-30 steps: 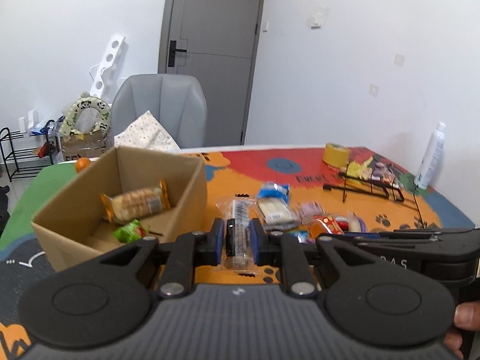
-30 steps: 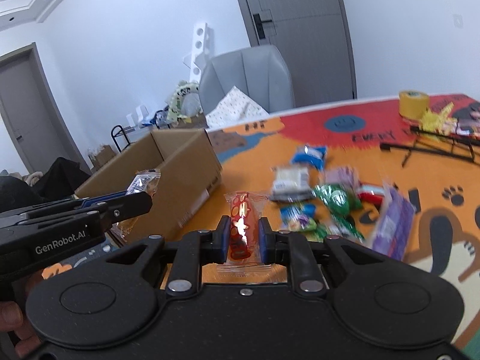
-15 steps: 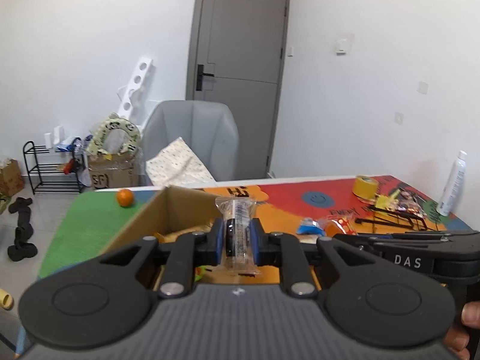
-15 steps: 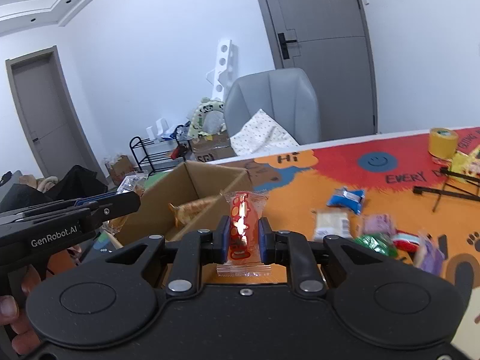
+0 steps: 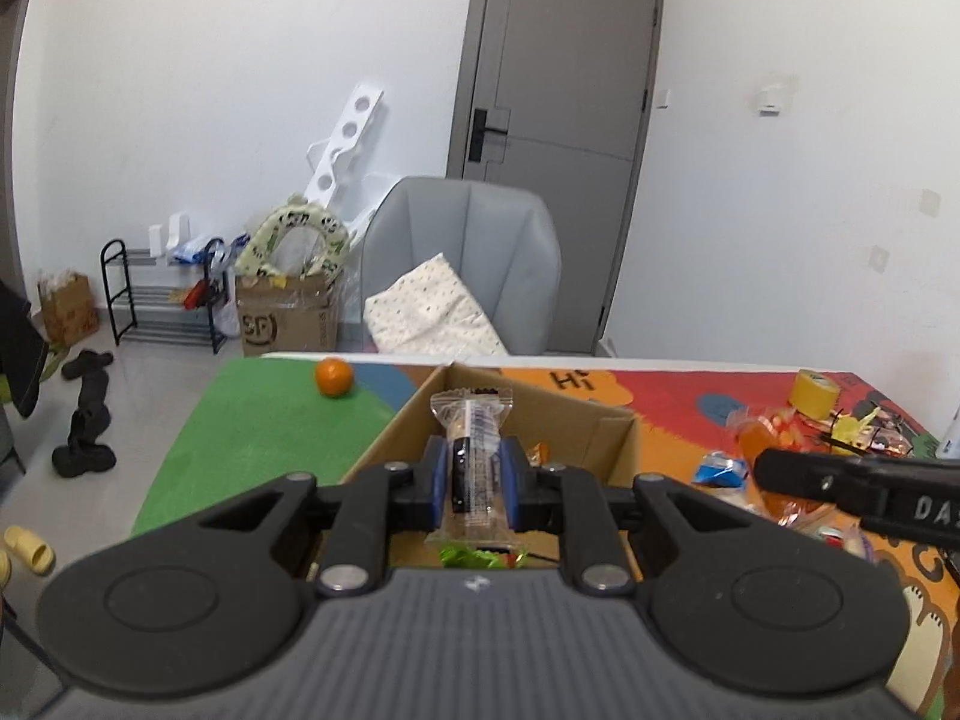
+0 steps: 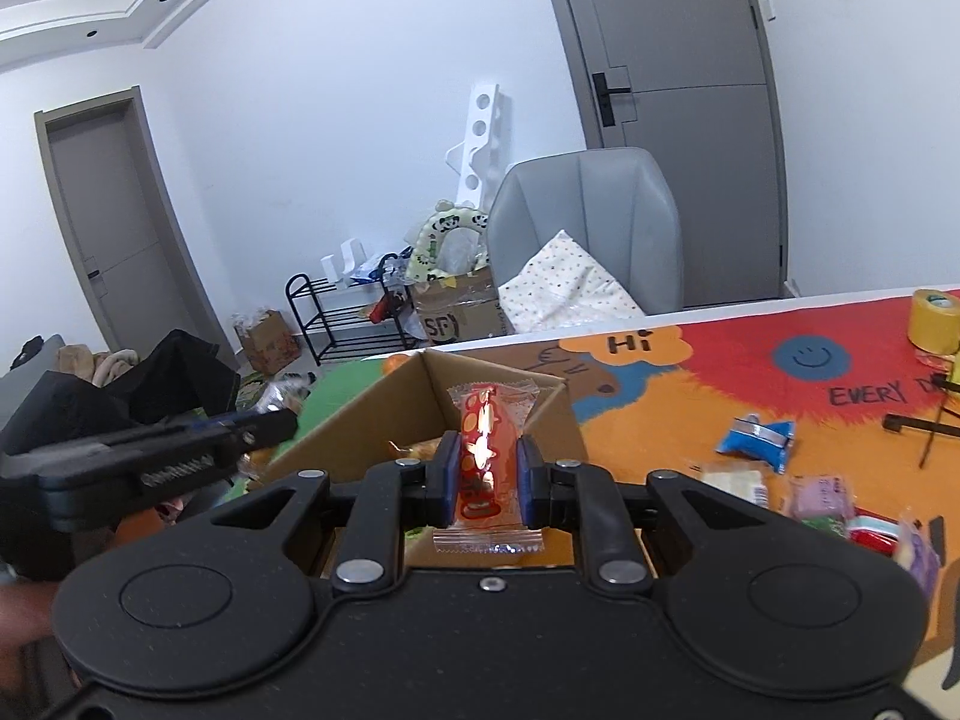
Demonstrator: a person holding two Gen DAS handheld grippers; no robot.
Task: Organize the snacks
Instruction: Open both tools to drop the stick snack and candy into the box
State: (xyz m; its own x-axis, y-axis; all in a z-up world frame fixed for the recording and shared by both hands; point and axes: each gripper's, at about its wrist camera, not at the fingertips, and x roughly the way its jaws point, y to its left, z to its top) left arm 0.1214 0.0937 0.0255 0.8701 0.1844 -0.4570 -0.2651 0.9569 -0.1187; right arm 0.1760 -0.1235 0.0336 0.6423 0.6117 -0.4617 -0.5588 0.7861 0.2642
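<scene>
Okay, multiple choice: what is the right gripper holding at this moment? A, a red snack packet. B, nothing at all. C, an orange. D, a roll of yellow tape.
A: the right gripper is shut on a red snack packet, which stands pinched between its blue pads in front of the cardboard box.

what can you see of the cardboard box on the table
The cardboard box is plain brown corrugated card, open at the top, and sits on the colourful table mat. One corner points away from the cameras. Inside, an orange-wrapped snack and a green wrapper show; the rest is hidden behind the grippers. In each wrist view a held packet appears in front of its opening; whether either is over it is unclear.
</scene>
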